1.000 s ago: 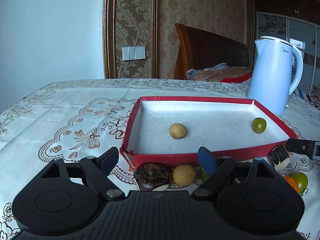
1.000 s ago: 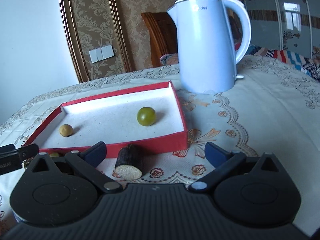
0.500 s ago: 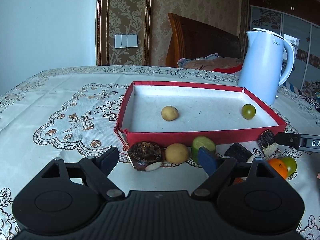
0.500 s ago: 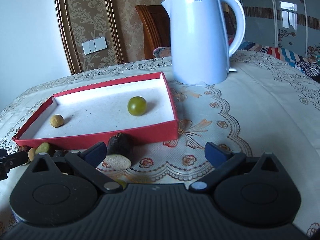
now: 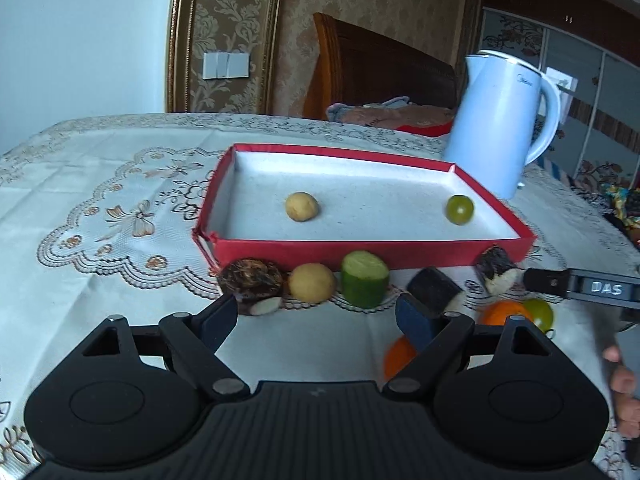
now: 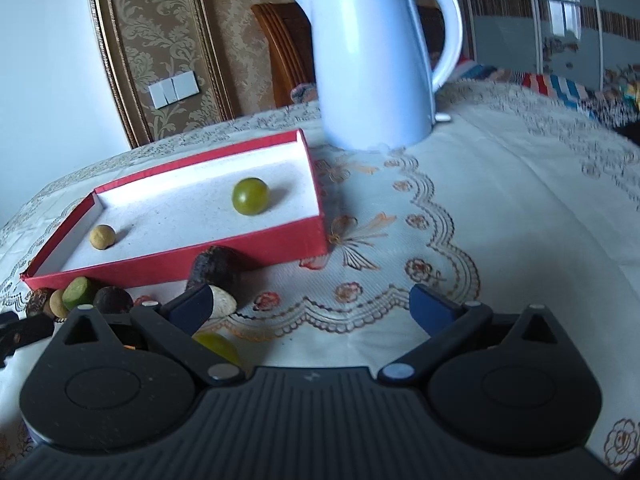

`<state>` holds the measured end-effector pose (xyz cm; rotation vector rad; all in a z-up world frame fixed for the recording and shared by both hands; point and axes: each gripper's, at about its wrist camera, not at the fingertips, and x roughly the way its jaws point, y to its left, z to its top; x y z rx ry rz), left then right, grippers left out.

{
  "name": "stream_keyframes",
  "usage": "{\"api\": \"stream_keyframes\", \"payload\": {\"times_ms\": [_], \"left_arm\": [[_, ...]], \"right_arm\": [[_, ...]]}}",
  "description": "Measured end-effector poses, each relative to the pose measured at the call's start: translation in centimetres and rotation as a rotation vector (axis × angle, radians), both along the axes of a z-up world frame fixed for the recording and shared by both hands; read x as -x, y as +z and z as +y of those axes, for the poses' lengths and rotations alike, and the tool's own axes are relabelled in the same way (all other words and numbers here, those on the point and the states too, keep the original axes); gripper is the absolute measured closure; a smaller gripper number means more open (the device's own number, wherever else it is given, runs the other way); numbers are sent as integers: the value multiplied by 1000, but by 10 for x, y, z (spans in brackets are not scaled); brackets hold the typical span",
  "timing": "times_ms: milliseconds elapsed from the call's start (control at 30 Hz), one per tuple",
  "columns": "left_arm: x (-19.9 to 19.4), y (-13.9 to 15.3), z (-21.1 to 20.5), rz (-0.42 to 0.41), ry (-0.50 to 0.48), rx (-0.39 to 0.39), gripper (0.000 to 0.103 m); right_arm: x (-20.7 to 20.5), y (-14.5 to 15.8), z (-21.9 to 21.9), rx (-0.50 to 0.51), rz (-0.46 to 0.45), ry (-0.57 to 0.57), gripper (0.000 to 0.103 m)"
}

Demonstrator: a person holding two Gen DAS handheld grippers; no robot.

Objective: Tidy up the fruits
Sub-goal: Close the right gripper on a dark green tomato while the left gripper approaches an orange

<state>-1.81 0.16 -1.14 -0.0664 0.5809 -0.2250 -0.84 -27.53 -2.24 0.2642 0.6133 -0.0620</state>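
Left gripper (image 5: 316, 320) and right gripper (image 6: 312, 306), both spread wide, empty, above the cloth-covered surface (image 5: 100, 216). Shallow red cardboard tray (image 5: 372, 250) holds a tan round fruit (image 5: 302, 207) and green grape (image 5: 460, 209); remaining pieces, possibly cut fruit, line its near wall.

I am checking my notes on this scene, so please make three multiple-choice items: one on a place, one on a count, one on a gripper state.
1. Where is the green grape?
A. inside the tray
B. on the cloth in front of the tray
C. behind the kettle

2. How many fruits lie in the tray?
A. one
B. two
C. four

3. How is the left gripper?
A. shut on the cucumber piece
B. shut, empty
C. open, empty

Answers:
1 A, the grape rests on the tray's white floor.
2 B, only the grape and the tan fruit are there.
3 C, its fingers stand apart, holding nothing.
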Motion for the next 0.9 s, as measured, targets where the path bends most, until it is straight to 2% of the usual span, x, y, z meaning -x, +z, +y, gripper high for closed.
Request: {"api": "stream_keyframes", "payload": {"times_ms": [200, 300, 433, 533, 700, 900], "left_arm": [[5, -2, -15, -22, -47, -45, 16], [9, -2, -21, -26, -112, -45, 12], [15, -3, -37, -69, -121, -125, 12], [12, -7, -43, -46, -142, -158, 12], [9, -9, -40, -20, -128, -157, 7], [1, -10, -24, 0, -3, -154, 7]], "right_arm": [[-2, -2, 3, 16, 11, 3, 0], [-2, -2, 3, 15, 11, 3, 0], [-1, -1, 3, 16, 11, 3, 0], [-1, -1, 4, 17, 10, 5, 0], [-1, -1, 3, 16, 9, 5, 0], [2, 1, 2, 13, 1, 4, 0]]}}
